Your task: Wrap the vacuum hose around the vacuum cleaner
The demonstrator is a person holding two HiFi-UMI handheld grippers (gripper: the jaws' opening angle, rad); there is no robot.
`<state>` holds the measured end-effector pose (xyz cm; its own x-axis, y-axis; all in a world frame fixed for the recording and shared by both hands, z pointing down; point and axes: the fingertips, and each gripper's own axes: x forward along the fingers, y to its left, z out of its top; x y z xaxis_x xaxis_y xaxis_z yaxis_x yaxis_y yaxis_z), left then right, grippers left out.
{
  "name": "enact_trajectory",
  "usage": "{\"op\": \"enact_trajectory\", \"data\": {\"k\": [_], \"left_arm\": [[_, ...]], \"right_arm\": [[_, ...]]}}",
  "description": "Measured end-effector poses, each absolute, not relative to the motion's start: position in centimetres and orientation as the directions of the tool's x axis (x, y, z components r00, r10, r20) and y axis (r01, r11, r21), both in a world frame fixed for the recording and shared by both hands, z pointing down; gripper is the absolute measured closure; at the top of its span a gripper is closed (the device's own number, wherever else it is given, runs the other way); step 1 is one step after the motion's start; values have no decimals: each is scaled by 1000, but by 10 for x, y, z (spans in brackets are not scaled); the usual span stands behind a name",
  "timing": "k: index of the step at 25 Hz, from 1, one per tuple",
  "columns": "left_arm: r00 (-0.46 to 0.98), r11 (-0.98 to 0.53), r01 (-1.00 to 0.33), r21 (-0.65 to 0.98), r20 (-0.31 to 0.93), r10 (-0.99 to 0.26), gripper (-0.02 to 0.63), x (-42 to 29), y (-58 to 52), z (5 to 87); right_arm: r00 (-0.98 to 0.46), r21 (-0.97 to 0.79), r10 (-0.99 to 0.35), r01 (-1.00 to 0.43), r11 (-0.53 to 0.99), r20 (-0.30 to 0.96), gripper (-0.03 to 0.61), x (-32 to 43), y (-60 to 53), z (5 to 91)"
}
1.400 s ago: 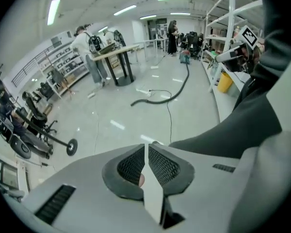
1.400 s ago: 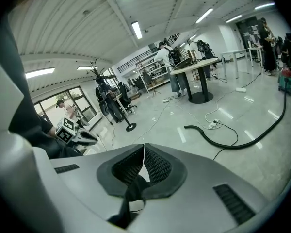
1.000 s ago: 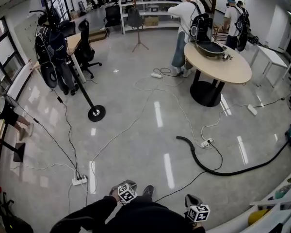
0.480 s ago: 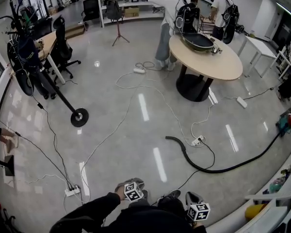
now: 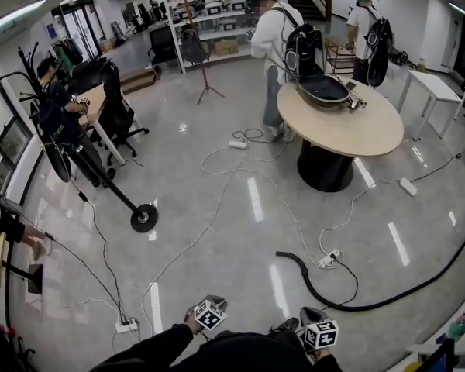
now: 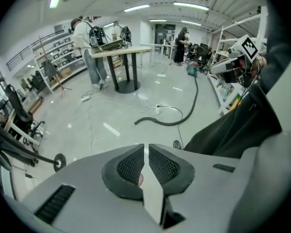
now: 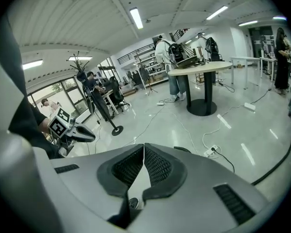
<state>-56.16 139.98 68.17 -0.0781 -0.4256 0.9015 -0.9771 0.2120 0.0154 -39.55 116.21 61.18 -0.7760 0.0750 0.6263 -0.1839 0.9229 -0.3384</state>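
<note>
Both hands are held low, close to the person's body, angled down at the floor. The left tool (image 6: 146, 150) and right tool (image 7: 143, 151) are each closed and empty. The vacuum hose (image 5: 293, 256) lies curved on the floor on the person's side of the round tabletop (image 5: 372, 126).

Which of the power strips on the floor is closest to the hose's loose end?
The white power strip just right of the black hose at its open end. The other strips lie far off, near the round table and at the lower left.
</note>
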Motion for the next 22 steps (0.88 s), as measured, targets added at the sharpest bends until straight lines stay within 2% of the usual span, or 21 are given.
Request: {"op": "enact_trajectory", "data": {"k": [3,6,11,15,18,22], "left_arm": [[-151,280,-960,-22,882,-446,568,-586,1357,658],[-183,329,-944,-20,862,-473,568,-600,1321,645],[-168,311,-950,-10,857,-487,568,-630,1286,646],[-66,201,-979,35,878,-475,568,-654,1263,677],[24,63,-996,60,885,-466,568,-674,1227,696],[104,-122,-991,52,877,-470,568,-719,1174,707]], "right_arm": [[-779,-351,106,-153,924,618,561,-410,1115,615],[-762,-369,100,-190,910,640,561,-413,1073,636],[-766,-388,60,-254,886,640,561,-431,1024,666],[-738,-350,-19,-342,872,674,560,-448,992,677],[-675,-327,-58,-430,842,736,560,-457,975,687],[-652,-332,-94,-500,800,752,557,-500,956,695]]}}
